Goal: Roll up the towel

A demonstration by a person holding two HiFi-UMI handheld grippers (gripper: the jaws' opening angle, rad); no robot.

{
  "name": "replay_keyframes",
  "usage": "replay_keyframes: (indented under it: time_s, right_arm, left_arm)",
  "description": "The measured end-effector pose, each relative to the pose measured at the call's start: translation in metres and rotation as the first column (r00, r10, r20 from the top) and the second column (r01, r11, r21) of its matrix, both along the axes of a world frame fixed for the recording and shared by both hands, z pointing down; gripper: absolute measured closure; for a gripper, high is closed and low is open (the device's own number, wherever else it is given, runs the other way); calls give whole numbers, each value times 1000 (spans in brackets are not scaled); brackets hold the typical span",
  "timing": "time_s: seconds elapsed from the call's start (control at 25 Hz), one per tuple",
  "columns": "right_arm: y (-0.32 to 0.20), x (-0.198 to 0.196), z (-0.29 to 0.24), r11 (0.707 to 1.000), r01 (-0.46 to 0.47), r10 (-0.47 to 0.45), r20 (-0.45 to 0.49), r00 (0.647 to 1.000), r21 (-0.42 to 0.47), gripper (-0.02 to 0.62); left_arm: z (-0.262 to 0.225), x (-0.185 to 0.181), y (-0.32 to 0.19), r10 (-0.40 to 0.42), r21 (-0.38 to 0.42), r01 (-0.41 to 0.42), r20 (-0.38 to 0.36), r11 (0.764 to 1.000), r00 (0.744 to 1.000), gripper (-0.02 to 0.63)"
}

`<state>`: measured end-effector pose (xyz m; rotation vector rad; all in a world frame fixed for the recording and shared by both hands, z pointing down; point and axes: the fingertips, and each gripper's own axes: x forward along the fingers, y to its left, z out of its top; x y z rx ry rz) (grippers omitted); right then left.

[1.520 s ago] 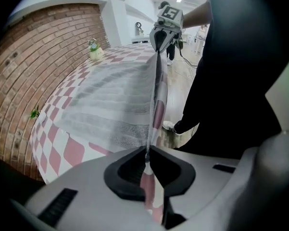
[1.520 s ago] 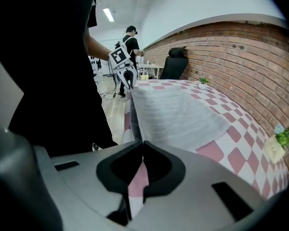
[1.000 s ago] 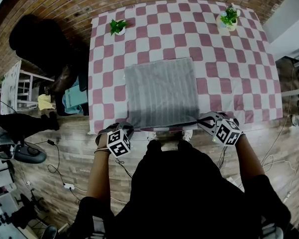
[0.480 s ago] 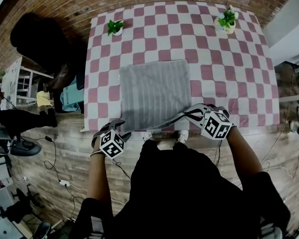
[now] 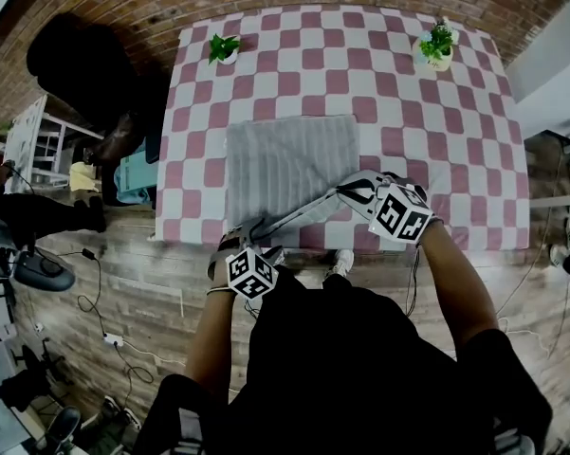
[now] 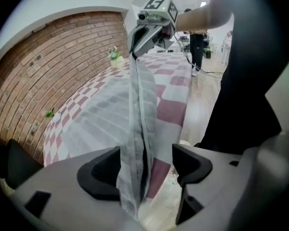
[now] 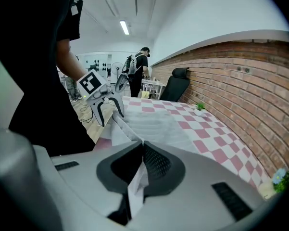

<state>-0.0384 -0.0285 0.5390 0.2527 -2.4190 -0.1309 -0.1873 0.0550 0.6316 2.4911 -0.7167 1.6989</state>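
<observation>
A grey striped towel (image 5: 289, 159) lies flat on the checked table (image 5: 427, 131). Its near edge is lifted into a taut folded strip (image 5: 299, 218) that runs between my two grippers. My right gripper (image 5: 349, 195) is shut on the strip's right end, above the towel's near right corner; the cloth shows pinched in its jaws (image 7: 142, 150). My left gripper (image 5: 250, 231) is at the near left, by the table's front edge. Its jaws (image 6: 146, 165) are opening: the towel strip (image 6: 134, 143) hangs between them, against the left pad and apart from the right one.
Two small potted plants stand at the far corners, one left (image 5: 224, 48) and one right (image 5: 437, 41). A dark chair (image 5: 81, 74) and a white shelf (image 5: 38, 150) are left of the table. Cables (image 5: 104, 320) run over the wooden floor.
The right gripper rose and carried the towel's near edge inward. The left gripper slid right along the front edge and its jaws, shut on the towel before, now stand apart.
</observation>
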Motion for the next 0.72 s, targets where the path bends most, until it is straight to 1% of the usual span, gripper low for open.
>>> replay_keyframes:
  time_s: [0.08,0.16,0.28,0.32,0.4,0.48,0.56,0.72]
  right_arm:
    - [-4,0,-5,1000,-5,5,9,1000,11,588]
    - [-8,1,-11,1000,-20,19,32,999,16,589]
    - [-15,0,-21,999,-43,42,62,997,22,589]
    - [-15,-1,-23,999,-45,43,64,997,28,588]
    - [-16,-3,-26,998,-47,44,62,997,41,588]
    - [-18,-5,-28,997,-51,49,53,997,50,588]
    - [-18,-7,-26,997,-53,51,39,998,54,588]
    - [-23,-7,-23,994,-87,86,28,996,59,588]
  left_arm:
    - [5,-13,1,-33,0,33,21,999,999,288]
    - [6,-18,2,-51,-2,51,10,999,999,333]
    - [7,-22,1,-62,-8,62,2,998,998,383]
    - [7,-27,0,-68,0,68,14,998,998,432]
    - [7,-42,-3,-85,18,85,39,996,996,491]
    - [4,-60,-9,-96,25,95,49,995,994,577]
    - [1,-72,-13,-71,24,69,66,997,995,580]
    - [-8,-79,-21,14,14,-16,92,1000,996,581]
